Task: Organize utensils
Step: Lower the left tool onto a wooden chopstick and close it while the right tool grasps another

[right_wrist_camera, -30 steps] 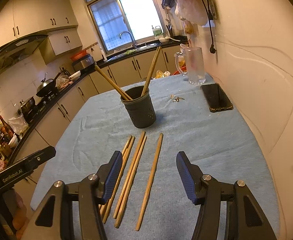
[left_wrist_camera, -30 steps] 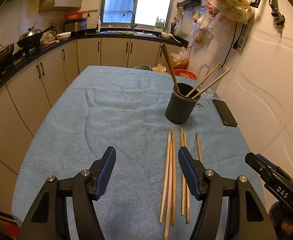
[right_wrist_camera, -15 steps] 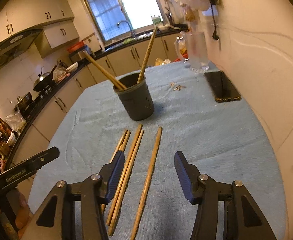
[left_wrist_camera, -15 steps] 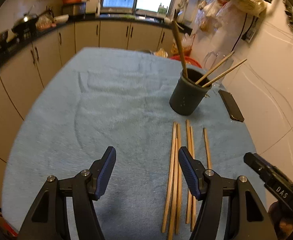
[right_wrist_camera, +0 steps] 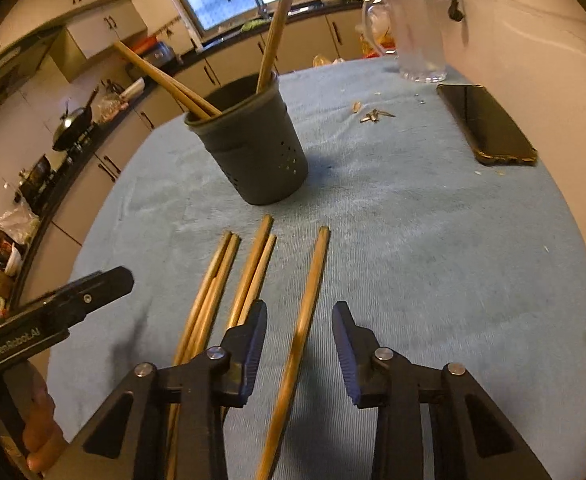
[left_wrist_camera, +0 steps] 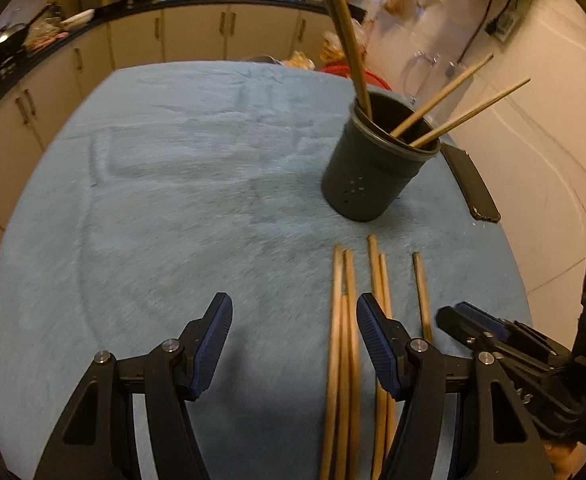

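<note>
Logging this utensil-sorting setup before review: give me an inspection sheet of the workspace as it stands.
Surface: table under a blue towel.
Job's things: dark utensil holder with chopsticks standing inside; five loose chopsticks lying in front, the single chopstick apart from the pairs.
Clutter: phone, glass pitcher, small scraps.
Grippers: left claw open over bare towel; right claw closing astride the single chopstick, pads not touching.
Cables: wall cord.
Surroundings: kitchen cabinets, sink, window, wok.
</note>
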Motion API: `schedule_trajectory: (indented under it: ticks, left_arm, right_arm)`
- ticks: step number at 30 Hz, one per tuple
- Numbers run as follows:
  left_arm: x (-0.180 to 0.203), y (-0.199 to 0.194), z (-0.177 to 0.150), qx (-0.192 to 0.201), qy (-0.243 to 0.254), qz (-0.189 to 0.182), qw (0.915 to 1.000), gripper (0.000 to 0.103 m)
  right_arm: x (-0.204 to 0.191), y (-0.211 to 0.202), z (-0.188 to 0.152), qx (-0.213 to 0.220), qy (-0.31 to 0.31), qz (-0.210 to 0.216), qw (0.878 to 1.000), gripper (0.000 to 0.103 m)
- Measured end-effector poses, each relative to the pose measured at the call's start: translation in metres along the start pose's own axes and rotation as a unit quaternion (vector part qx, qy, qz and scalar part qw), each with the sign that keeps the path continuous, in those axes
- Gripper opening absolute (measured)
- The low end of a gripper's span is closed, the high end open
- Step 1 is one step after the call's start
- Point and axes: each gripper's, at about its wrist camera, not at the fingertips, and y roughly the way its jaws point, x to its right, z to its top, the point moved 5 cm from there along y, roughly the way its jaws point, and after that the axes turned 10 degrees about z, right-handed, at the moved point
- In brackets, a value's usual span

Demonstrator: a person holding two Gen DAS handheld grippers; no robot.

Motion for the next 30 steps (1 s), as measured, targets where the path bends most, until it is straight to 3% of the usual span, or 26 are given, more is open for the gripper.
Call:
schedule_trajectory:
  ticks: [3, 7, 18, 21, 27, 29, 30]
  left_arm:
    - [0.012, 0.016, 0.009, -0.015, 0.025, 0.009, 0.9995, 0.065]
    - [0.027, 0.036, 0.012, -0.035, 0.057, 0.019, 0.9976, 0.057]
    - [0.037, 0.062, 0.017, -0.063, 0.08, 0.038, 0.9941, 0.045]
    - [0.041, 0.064, 0.019, -0.063, 0.099, 0.06, 0.9912, 0.034]
    - [0.05, 0.07, 0.026, -0.07, 0.121, 0.073, 0.9874, 0.035]
    - [0.051, 0.071, 0.03, -0.061, 0.121, 0.077, 0.9877, 0.029]
    - [0.049, 0.07, 0.029, -0.056, 0.121, 0.081, 0.9877, 0.017]
  right_arm:
    - [0.002, 0.012, 0.007, -0.012, -0.004, -0.008, 1.0, 0.029]
    - [0.008, 0.018, 0.013, -0.013, -0.003, -0.017, 1.0, 0.027]
    - [0.019, 0.026, 0.017, -0.022, -0.008, -0.026, 0.999, 0.027]
    - [0.019, 0.03, 0.017, -0.028, -0.015, -0.026, 0.999, 0.027]
    - [0.014, 0.038, 0.019, -0.047, -0.034, -0.042, 0.997, 0.027]
    - [0.012, 0.042, 0.022, -0.053, -0.043, -0.051, 0.996, 0.028]
    - [0.01, 0.045, 0.023, -0.057, -0.05, -0.058, 0.995, 0.028]
